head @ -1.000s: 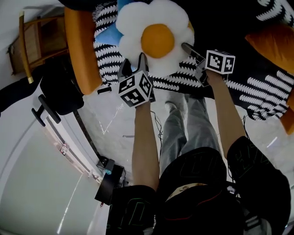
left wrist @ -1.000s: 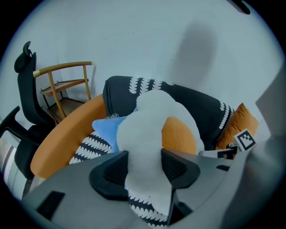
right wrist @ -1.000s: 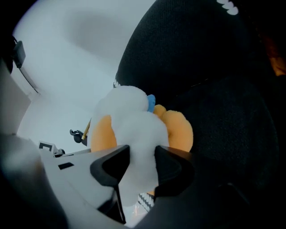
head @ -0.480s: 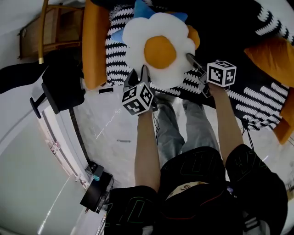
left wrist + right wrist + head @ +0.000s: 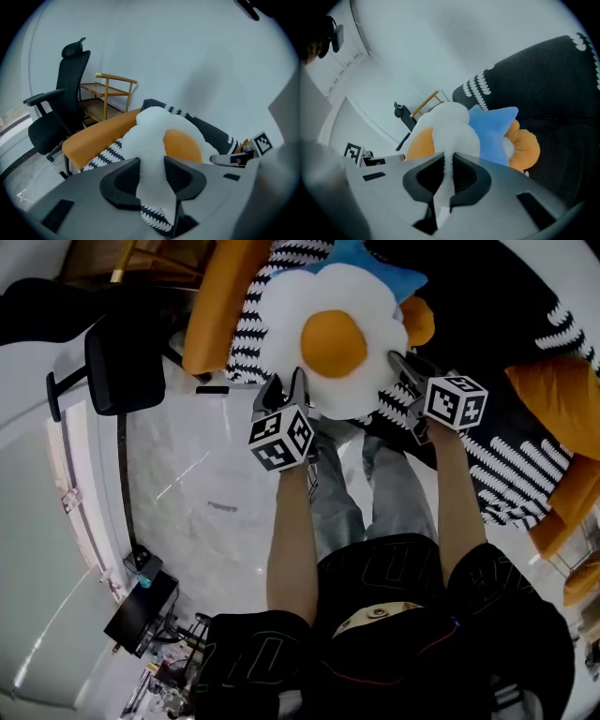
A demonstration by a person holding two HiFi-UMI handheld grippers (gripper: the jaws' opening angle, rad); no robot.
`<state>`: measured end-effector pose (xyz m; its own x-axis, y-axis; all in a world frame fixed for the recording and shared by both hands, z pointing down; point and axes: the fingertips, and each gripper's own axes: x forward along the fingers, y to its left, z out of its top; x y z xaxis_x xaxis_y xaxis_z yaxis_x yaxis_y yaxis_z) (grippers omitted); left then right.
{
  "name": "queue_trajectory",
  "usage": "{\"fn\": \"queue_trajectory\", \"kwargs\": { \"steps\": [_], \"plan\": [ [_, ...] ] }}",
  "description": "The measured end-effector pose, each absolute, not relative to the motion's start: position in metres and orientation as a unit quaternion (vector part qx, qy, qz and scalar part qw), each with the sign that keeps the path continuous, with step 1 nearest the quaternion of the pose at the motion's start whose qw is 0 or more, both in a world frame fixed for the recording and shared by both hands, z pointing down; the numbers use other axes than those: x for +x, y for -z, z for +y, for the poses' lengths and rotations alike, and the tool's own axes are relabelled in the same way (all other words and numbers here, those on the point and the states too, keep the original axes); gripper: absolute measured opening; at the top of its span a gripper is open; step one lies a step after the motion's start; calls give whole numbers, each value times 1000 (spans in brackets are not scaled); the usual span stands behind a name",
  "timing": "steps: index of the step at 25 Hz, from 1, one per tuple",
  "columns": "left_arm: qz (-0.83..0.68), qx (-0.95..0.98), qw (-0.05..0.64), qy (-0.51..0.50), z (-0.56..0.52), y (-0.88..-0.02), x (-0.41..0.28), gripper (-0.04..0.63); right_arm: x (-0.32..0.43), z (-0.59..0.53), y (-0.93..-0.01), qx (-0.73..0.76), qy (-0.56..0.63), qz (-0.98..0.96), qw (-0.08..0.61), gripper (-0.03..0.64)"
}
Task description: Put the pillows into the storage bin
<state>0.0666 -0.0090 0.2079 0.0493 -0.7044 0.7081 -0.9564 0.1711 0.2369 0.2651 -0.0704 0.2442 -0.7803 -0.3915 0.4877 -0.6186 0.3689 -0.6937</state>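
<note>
Gripping opposite white petals of the fluffy flower-shaped pillow with an orange centre [image 5: 328,338], left tool [image 5: 285,388] and right tool [image 5: 405,373] — both just clamped shut — share its floppy bulk, held above the black-and-white sofa [image 5: 511,465].

One flower pillow [image 5: 328,329], one blue pillow [image 5: 380,261] poking out behind it, and one small orange pillow [image 5: 419,321] at about 1 o'clock. The orange cushions [image 5: 561,399] come to four: one at 11 o'clock, three down the right edge, 3 to 4 o'clock. One office chair [image 5: 122,362], one wooden shelf [image 5: 105,91], and two grippers: left gripper [image 5: 286,385], right gripper [image 5: 401,362].
</note>
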Motion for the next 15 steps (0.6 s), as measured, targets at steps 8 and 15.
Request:
{"fn": "queue_trajectory", "kwargs": {
  "steps": [8, 15],
  "plan": [
    [-703, 586, 382, -132, 51, -203, 14, 146, 205, -36, -227, 270, -427, -847, 169, 25],
    [-736, 543, 393, -96, 109, -204, -44, 144, 134, -2, -219, 224, -401, -864, 205, 25]
  ]
}}
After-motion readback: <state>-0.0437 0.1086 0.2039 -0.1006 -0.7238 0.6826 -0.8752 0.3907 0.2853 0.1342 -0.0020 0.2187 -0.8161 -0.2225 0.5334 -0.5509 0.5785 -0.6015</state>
